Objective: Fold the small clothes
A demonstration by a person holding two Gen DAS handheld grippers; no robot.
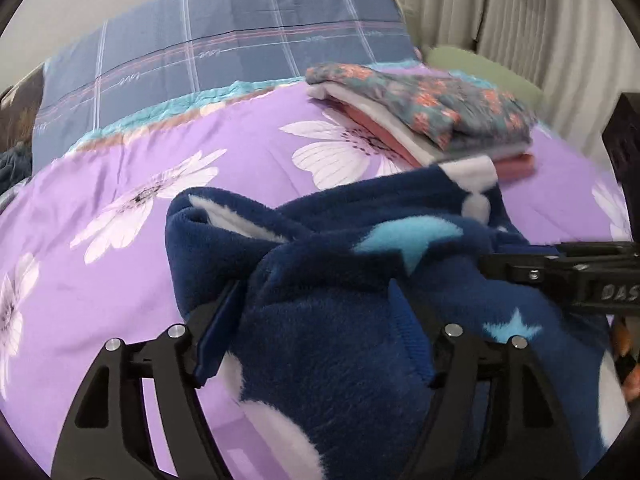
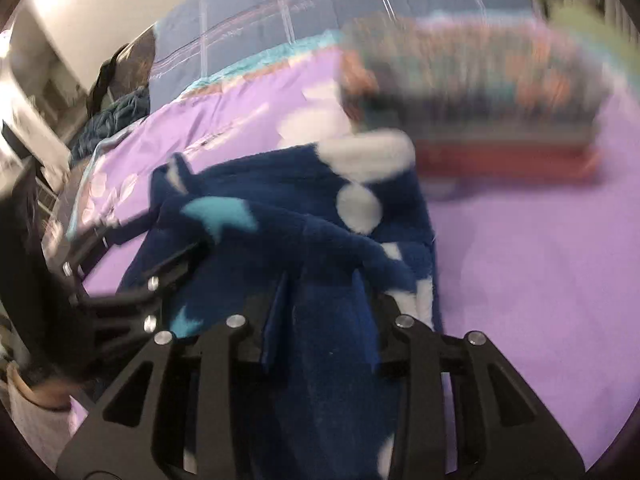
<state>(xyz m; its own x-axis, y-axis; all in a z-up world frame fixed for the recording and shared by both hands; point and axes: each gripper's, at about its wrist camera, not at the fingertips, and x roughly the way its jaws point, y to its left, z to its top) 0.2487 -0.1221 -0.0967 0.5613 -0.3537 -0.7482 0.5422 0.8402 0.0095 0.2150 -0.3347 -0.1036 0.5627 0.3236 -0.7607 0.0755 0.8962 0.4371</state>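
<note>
the fleece [image 1: 340,320] lies bunched on the bed [image 1: 120,240], directly under both tongs and running away from them toward the stack [image 1: 420,120] of folded clothes. its long axis looks to go from the near edge, where both tongs meet it, to the far white-patched end [image 2: 372,152], which stops just short of the stack. the left tongs [image 1: 316,332] sit part-way open with a thick fold of fleece between the fingers; the right tongs [image 2: 320,312] do the same over a ribbed strip at the fleece's right side. whether either really pinches the cloth cannot be told. both are about equally near, side by side, the right tongs crossing the left view from the right. any fold forward would carry the near edge toward the stack, the one thing in the way; the purple cover to the right [image 2: 540,260] looks free. a plaid pillow [image 1: 240,40] lies beyond, well apart. the right view is blurred.
</note>
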